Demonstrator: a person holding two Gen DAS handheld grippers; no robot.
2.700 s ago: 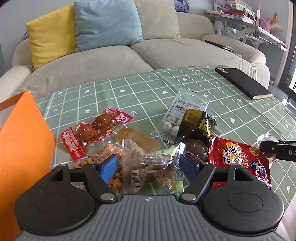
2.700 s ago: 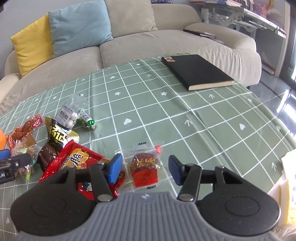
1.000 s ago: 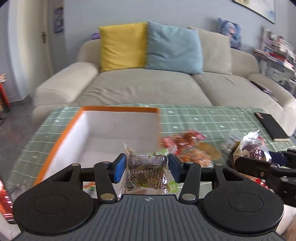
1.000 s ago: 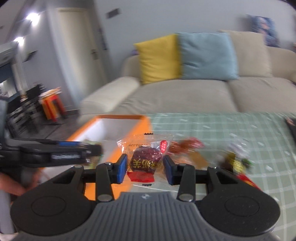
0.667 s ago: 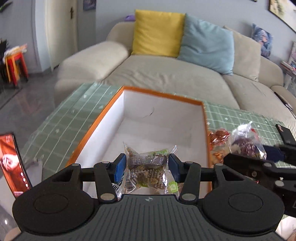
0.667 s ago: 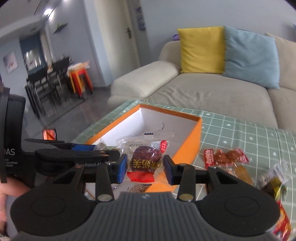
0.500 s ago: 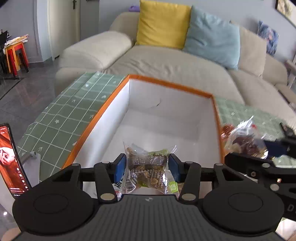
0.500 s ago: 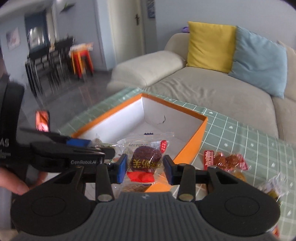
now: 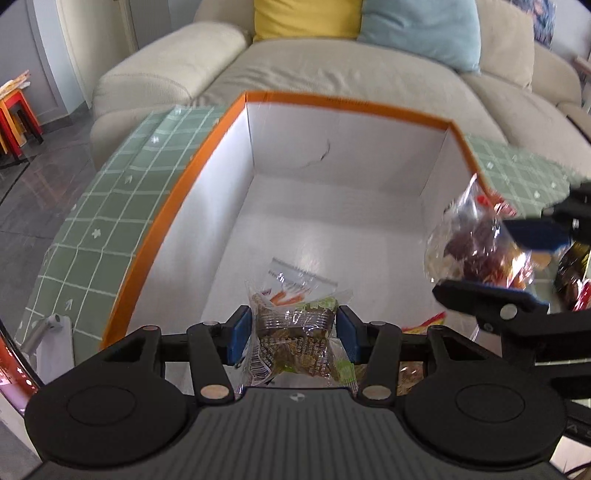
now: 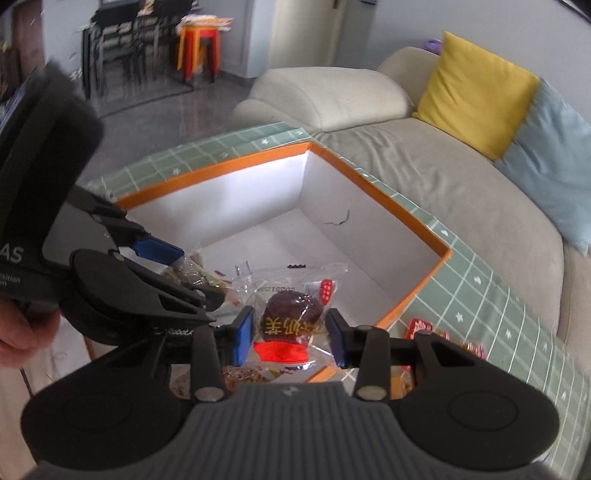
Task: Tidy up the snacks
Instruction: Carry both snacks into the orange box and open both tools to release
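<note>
A beige sofa (image 10: 424,177) is stretching across the far side of the room, with a yellow cushion (image 10: 476,110) and a pale blue cushion (image 10: 554,177) leaning side by side against its back. A green tablecloth (image 9: 110,206) with a white grid is covering the near table. Dark glossy floor tiles (image 10: 155,125) are reflecting daylight on the left. Far left, red and orange stools (image 10: 199,48) are standing stacked beside dark chairs (image 10: 122,40), and a pale wall (image 10: 443,18) is rising behind the sofa.
</note>
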